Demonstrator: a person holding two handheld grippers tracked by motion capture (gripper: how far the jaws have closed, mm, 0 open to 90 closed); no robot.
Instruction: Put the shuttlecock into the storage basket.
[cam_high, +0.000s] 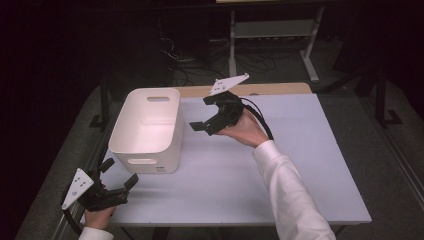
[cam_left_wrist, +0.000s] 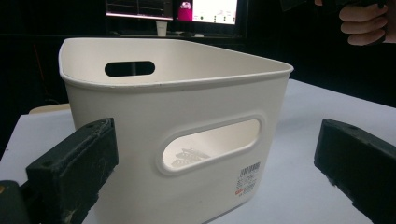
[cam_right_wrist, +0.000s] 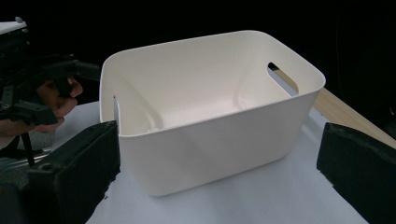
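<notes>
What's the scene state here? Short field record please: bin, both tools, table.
bin: white plastic bin, upright on the table, nothing visible inside, handle cut-outs in both end walls
bin label: barcode sticker low on the end wall facing the person
left tool: open, holds nothing, at the near left table edge, aimed at the bin's near end
right tool: open, holds nothing, raised beside the bin's right long wall, not touching it
table: pale top, wooden strip along the far edge

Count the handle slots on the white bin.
2. One slot is in the bin's near end wall, above a barcode label; the other slot is in the far end wall. The long sides show none.
</notes>
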